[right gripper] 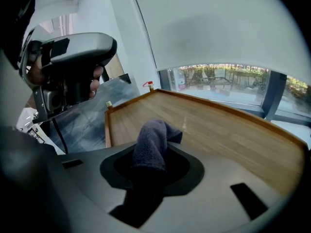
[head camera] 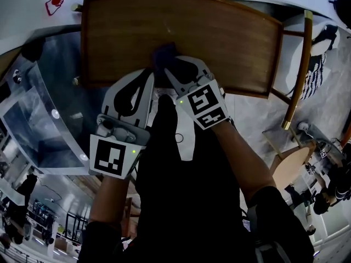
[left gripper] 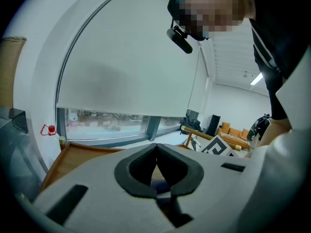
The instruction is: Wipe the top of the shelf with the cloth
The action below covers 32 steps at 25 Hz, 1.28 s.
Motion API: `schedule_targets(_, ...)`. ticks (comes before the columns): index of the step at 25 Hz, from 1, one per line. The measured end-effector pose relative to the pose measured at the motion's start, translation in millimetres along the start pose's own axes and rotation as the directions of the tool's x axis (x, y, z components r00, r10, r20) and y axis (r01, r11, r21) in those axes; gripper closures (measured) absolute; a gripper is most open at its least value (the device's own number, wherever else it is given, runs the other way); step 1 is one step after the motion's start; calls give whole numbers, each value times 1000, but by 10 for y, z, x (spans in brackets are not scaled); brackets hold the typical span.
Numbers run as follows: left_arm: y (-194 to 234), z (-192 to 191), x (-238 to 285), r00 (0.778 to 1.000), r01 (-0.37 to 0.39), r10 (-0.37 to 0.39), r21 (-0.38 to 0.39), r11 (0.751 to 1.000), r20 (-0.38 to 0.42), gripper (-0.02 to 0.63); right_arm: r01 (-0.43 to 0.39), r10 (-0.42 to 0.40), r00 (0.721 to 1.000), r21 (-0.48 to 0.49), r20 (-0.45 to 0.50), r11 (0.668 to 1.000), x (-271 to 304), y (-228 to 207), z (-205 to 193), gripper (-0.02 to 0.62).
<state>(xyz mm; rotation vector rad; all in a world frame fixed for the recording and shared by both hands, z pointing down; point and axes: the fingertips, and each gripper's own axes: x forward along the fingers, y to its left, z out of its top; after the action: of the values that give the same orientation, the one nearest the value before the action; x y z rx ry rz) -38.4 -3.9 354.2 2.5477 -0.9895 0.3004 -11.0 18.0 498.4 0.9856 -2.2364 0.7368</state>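
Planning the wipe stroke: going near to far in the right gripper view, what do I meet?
Nearest, the right gripper, shut on the dark grey-purple cloth → brown wooden shelf top → raised wooden far rim → window with trees outside.

We see the shelf [head camera: 219, 43] top as warm wood with visible grain, smooth and faintly glossy. Our cloth [right gripper: 153, 135] is dark, nubbly terry, quite matt. The right gripper [right gripper: 151, 171] and left gripper [left gripper: 156, 171] have matt pale grey plastic shells, with dull black liners round the jaws. The panel [head camera: 49, 92] at left looks glossy, like glass
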Motion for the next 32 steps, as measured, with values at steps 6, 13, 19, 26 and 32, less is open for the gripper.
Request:
schedule_targets(6,-283,-11,204,999,36,-36,16,999,-23,588,32,-32,999,26,-1,999,-264,-252,-171,489)
schedule_targets(13,-524,-26,410,997,67,-66,32,997,-44,588,63,-62,998,51,-7,997,-514,-496,-348,488)
schedule_targets(19,-743,14,609,994,99,-96,45,994,-49,588,95,-95,995,76,-15,993,-759,-711,-511,488)
schedule_targets(26,-983,53,788,990,132,-129,60,989,-58,588,135,-133,991,105,-27,985,-1027,-913,-695,489)
schedule_targets(32,-1134,104,878,988,147,-143,73,986,-53,588,167,-163,986,122,-43,978,-1213,-1047,-830,488)
